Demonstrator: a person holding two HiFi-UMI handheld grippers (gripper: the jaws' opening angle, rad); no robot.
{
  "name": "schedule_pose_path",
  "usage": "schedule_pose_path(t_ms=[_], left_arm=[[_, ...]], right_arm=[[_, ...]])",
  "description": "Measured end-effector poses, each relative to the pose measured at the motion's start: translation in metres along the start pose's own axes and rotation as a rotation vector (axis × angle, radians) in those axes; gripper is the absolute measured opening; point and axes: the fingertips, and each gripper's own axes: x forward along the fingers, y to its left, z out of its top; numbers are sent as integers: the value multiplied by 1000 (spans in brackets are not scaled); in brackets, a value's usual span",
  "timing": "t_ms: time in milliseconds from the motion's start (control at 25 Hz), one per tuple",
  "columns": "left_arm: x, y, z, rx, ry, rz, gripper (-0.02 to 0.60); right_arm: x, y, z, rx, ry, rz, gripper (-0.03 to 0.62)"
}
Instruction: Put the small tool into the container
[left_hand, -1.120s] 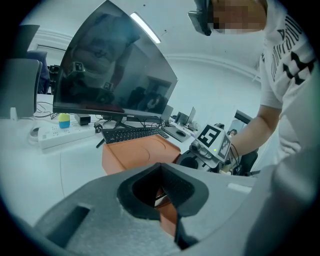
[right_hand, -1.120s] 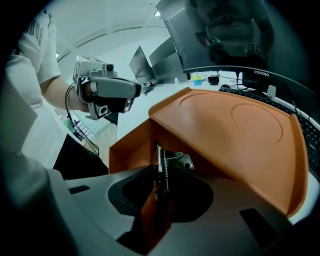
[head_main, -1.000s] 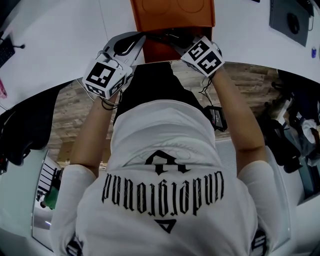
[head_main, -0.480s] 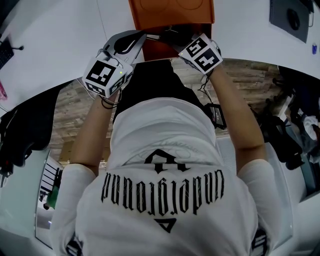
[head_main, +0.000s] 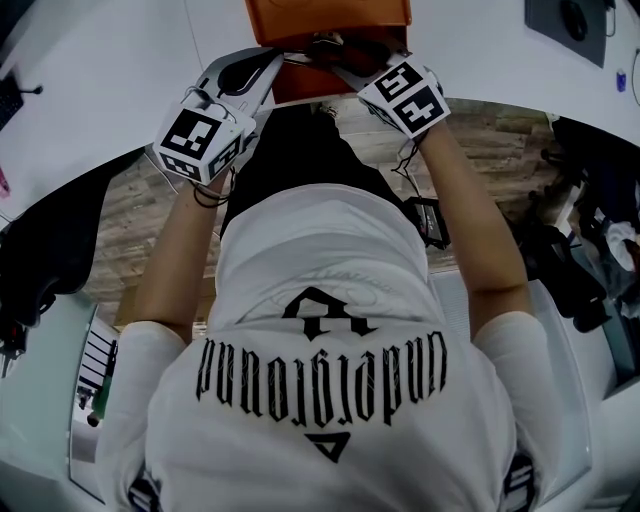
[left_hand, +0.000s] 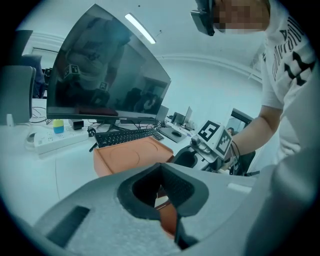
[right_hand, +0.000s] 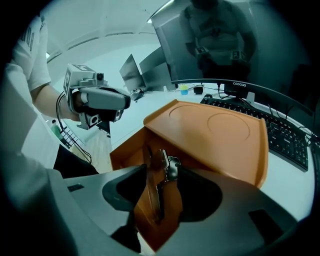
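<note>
1. At the near edge of the white bench (head_main: 100, 90), I am working at the orange container (right_hand: 125, 150). Its lid (right_hand: 220, 130) is thrown open towards the keyboard (right_hand: 292, 142).
2. The jaws of my right gripper (right_hand: 161, 197) stand wide apart and have just been opening. The tool (right_hand: 168, 167) stands between them, and neither pad presses on it.
3. The tool is a small metal piece. It leans on the container's near wall at the corner, with its upper end by the rim. I cannot tell whether it sits fully inside.
4. The jaws of my left gripper (left_hand: 162, 192) are closed on the container's wall, with a strip of orange pinched between the pads.
5. In the right gripper view, the left gripper reaches in from the far side of the container, just beside its wall.
6. The open lid rises just behind the box, between my jaws and the keyboard.
7. Behind the keyboard stands a dark monitor (left_hand: 110, 75).
8. A power strip (left_hand: 55, 140) lies on the bench to the left of the monitor.
9. A mouse on its pad (head_main: 570, 20) sits well apart, at the bench's far right.
10. Wooden floor (head_main: 490, 150) shows beneath the bench edge, and a dark chair (head_main: 40, 260) stands to my left.
11. In the head view, my white shirt (head_main: 320, 300) covers most of the picture.
</note>
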Motion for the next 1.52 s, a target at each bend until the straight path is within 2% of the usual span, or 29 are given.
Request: schedule_pose_path(t_ms=[320, 760, 960, 1200, 1520], left_arm=[[-21, -29, 12, 36, -33, 12, 14], [-61, -64, 51, 94, -117, 97, 14], [-79, -90, 82, 138, -184, 144, 14], [-107, -114, 118, 173, -246, 152, 14], [-140, -157, 173, 272, -338, 154, 14]], right_arm=[[-42, 8, 8, 8, -74, -65, 175], [-122, 45, 60, -91, -250, -170, 173], [-183, 69, 83, -166, -381, -218, 138], [-242, 94, 117, -184, -534, -232, 84], [-317, 119, 141, -244, -692, -264, 48]])
